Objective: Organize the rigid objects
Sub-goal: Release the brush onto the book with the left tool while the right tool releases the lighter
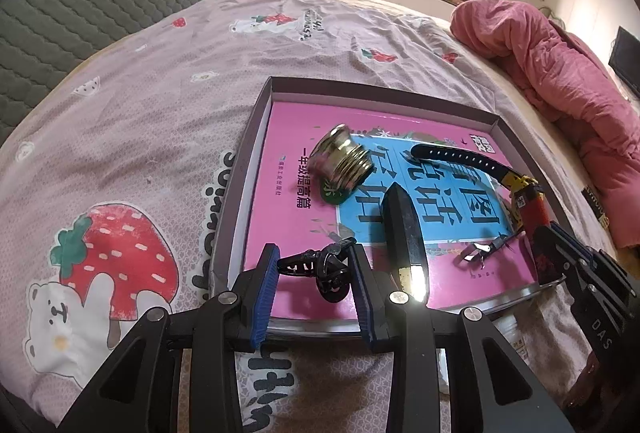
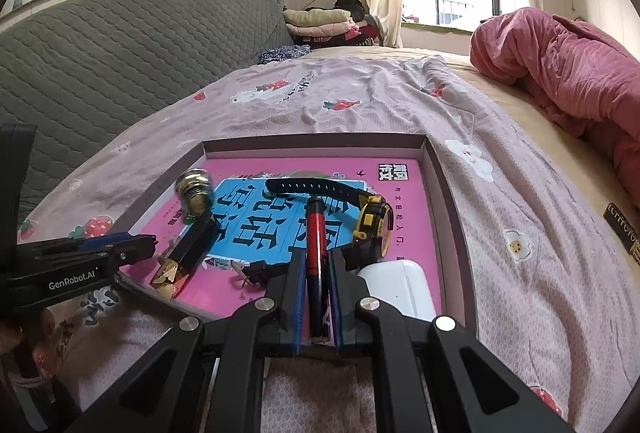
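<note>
A shallow cardboard box (image 1: 256,121) (image 2: 436,169) lies on the bed with a pink book (image 1: 288,153) (image 2: 400,185) inside. On the book lie a metal threaded fitting (image 1: 344,161) (image 2: 196,193), a black prism-shaped block (image 1: 402,229) (image 2: 188,253), a black-strapped yellow watch (image 1: 464,157) (image 2: 360,209), a small clip (image 1: 480,249) and a white case (image 2: 400,289). My left gripper (image 1: 314,267) is shut on a black hair clip (image 1: 324,269). My right gripper (image 2: 316,265) is shut on a red and black pen (image 2: 316,257) (image 1: 538,229).
The bed has a pink strawberry-print sheet (image 1: 140,137) (image 2: 520,213). A grey quilted headboard (image 2: 100,61) stands at the left, a rolled pink duvet (image 1: 560,73) (image 2: 568,73) at the right, and folded clothes (image 2: 320,21) by the window.
</note>
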Motion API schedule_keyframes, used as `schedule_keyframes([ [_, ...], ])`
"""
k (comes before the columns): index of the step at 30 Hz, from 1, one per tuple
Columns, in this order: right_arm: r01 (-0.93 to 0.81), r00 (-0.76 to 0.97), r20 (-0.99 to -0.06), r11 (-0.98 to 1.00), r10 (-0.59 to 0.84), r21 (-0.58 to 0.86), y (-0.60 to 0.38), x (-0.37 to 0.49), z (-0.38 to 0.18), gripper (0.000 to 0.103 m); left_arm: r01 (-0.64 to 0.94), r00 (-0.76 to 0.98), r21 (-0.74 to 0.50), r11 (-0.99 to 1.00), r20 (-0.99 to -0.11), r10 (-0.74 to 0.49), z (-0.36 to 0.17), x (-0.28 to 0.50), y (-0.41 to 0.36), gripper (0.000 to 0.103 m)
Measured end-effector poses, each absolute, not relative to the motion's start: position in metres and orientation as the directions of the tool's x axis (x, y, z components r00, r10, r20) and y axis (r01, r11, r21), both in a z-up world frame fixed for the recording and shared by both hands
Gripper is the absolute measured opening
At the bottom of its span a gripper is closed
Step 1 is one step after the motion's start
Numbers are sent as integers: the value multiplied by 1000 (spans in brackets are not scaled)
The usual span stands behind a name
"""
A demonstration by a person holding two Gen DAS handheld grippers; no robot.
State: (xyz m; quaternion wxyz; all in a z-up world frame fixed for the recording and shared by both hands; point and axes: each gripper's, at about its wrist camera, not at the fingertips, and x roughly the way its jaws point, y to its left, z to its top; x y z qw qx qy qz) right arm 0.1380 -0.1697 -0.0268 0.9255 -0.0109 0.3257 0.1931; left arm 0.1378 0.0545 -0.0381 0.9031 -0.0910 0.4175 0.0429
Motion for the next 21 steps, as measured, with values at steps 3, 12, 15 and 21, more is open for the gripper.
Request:
schedule_keyframes([
  [3, -367, 715, -606, 925, 348, 99, -169, 137, -27, 11, -154, 647, -129, 980, -762, 2, -37, 137, 55, 36],
  [12, -376, 706, -619, 923, 343, 83, -166, 133, -30, 11, -159, 646, -133, 978, -763, 1, -38, 138, 55, 36],
  [15, -376, 705, -620, 923, 345, 85, -166, 132, -30, 11, -158, 646, -133, 978, -763, 0, -38, 137, 54, 36],
  [21, -376, 702, -621, 922, 350, 94, -168, 131, -27, 19, -158, 643, -124, 980, -766, 7, -37, 135, 52, 36],
])
